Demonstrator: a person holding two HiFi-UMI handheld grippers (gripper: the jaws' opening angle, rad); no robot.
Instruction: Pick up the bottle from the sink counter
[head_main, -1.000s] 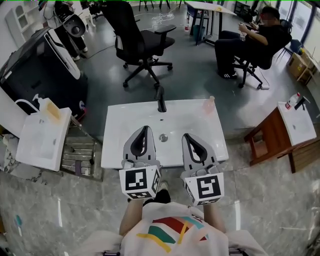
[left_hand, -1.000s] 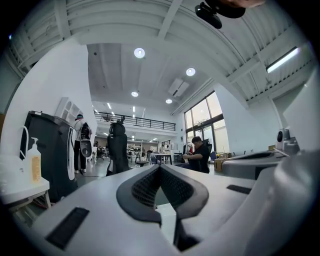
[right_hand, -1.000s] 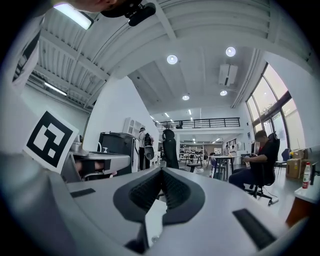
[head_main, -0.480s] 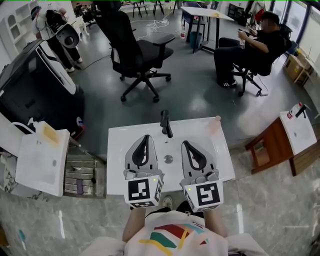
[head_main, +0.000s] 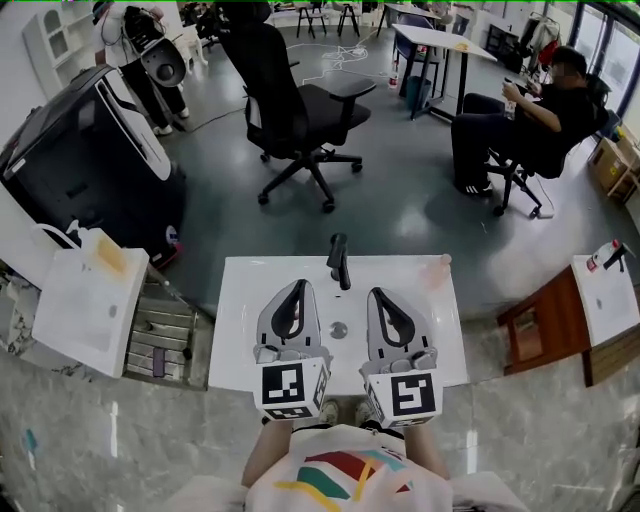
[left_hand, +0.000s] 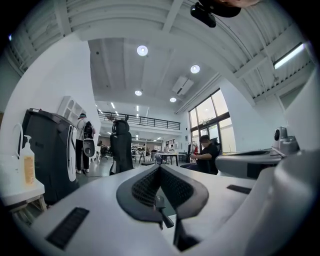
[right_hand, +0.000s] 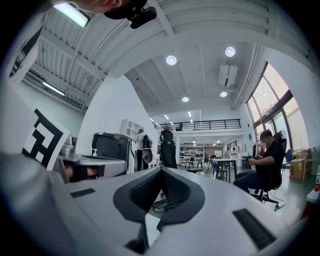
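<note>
**Two pairs of fingers clenched, bottle at the far right corner**

Both tools sit side by side over the near half of the white sink bench (head_main: 240, 300), pointing away from you.

- Left gripper (head_main: 298, 287): fingers (left_hand: 142, 187) clenched on each other, nothing between them.
- Right gripper (head_main: 381, 295): fingers (right_hand: 142, 192) pressed together as well, nothing held.
- The marker cubes are at the near end of each tool, just above your shirt.

The black faucet (head_main: 340, 262) stands at the far edge of the bench, beyond the two tips and between them. The drain (head_main: 339, 328) lies in the gap between the grippers.

The bottle (head_main: 437, 270) is pale pink, small and blurred. It stands on the far right corner of the bench, right of the faucet. It is apart from your right gripper and untouched.

Off the bench:
- A black office chair (head_main: 300, 110) is on the grey floor beyond the faucet.
- A seated person (head_main: 520, 120) is at far right.
- A second white basin (head_main: 75, 300) is at left, with a soap dispenser (head_main: 105, 252) on its far edge.
</note>
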